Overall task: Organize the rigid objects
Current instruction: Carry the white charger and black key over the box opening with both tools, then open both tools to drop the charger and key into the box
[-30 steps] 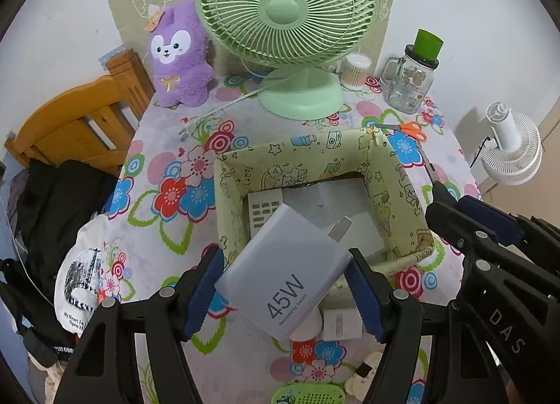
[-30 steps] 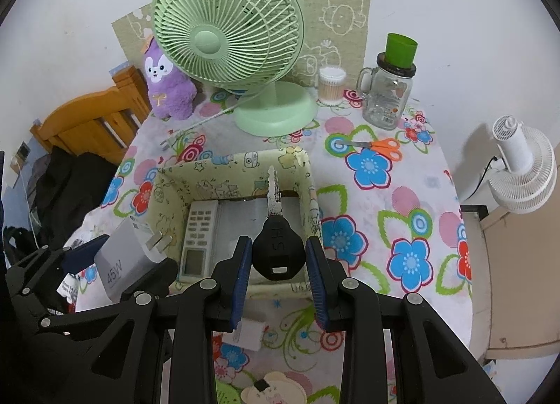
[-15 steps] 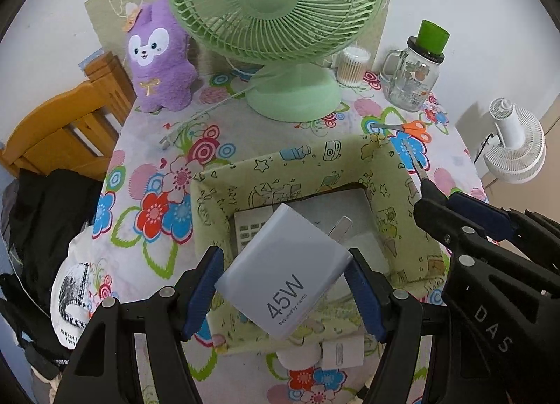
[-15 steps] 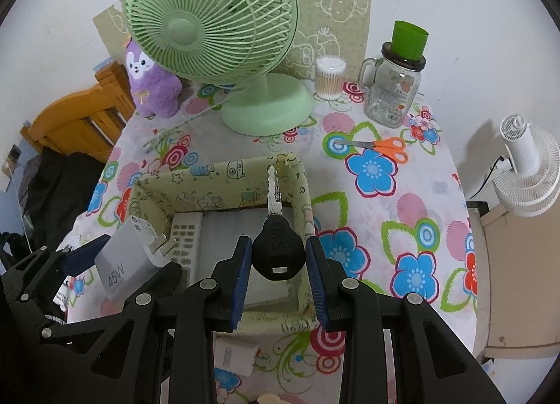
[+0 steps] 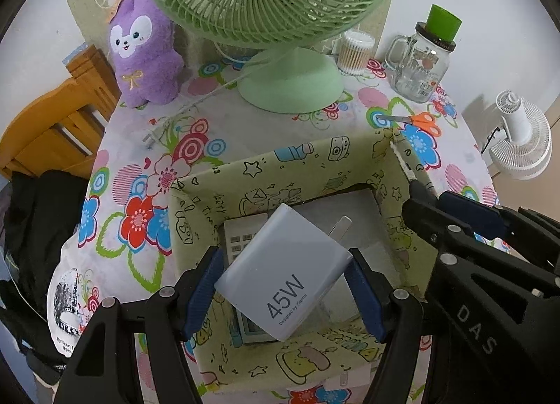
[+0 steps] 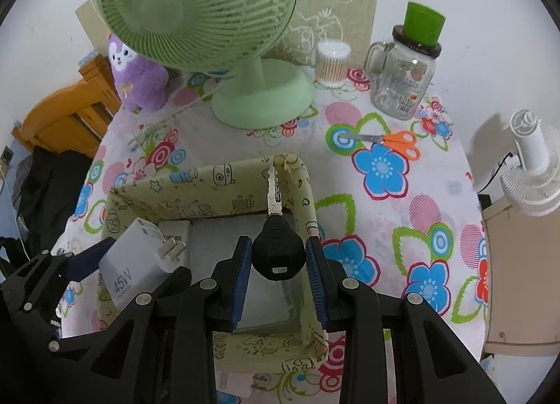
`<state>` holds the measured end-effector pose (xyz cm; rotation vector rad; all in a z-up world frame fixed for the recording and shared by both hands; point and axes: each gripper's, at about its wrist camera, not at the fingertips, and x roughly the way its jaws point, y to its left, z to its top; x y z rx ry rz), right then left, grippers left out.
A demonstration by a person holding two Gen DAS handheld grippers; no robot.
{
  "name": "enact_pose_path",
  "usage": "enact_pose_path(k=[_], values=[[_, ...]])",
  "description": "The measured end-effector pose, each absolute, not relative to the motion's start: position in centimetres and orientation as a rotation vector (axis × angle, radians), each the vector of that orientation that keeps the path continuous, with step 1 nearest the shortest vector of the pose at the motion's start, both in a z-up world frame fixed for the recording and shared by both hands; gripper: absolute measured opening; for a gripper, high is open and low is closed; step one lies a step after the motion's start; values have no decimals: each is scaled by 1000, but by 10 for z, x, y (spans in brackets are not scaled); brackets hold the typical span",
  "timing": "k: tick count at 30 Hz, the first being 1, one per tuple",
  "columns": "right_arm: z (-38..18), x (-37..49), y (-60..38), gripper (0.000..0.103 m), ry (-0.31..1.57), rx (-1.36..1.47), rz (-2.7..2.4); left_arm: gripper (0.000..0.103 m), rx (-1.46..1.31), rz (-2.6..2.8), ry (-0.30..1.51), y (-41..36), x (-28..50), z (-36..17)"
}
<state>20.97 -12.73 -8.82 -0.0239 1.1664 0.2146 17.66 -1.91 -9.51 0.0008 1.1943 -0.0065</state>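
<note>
My left gripper point(image 5: 285, 290) is shut on a white 45W charger point(image 5: 283, 278), held over the inside of a yellow-green patterned fabric box point(image 5: 315, 162). A white remote point(image 5: 241, 239) lies on the box floor under the charger. My right gripper point(image 6: 278, 264) is shut on the black head of a key point(image 6: 278, 246), blade pointing away over the box's right wall point(image 6: 308, 201). The left gripper and charger point(image 6: 134, 267) show at the left of the right wrist view. The right gripper's fingers point(image 5: 462, 215) and key blade point(image 5: 402, 159) show at the right of the left wrist view.
On the flowered tablecloth stand a green desk fan point(image 6: 210, 19), a purple plush toy point(image 5: 143, 50), a cotton-swab jar point(image 6: 332, 61) and a glass mug-jar with a green lid point(image 6: 406, 71). Orange scissors point(image 6: 392, 141) lie right of the box. A wooden chair point(image 5: 52, 124) stands left, a white fan point(image 6: 532, 166) right.
Both grippers have moved forward and down over the box, still holding the charger and the key. The box and fan look nearer and larger.
</note>
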Motion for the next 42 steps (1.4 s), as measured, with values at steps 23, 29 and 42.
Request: enact_pose_path(k=[23, 29, 42], values=[[-93, 199, -161, 59, 1175, 56, 131, 72, 81, -93, 1222, -43, 191, -113], [-97, 197, -168, 60, 1181, 81, 98, 72, 99, -117, 1229, -49, 200, -124], [-111, 203, -170, 60, 1214, 93, 67, 74, 118, -156, 1267, -54, 213, -144]])
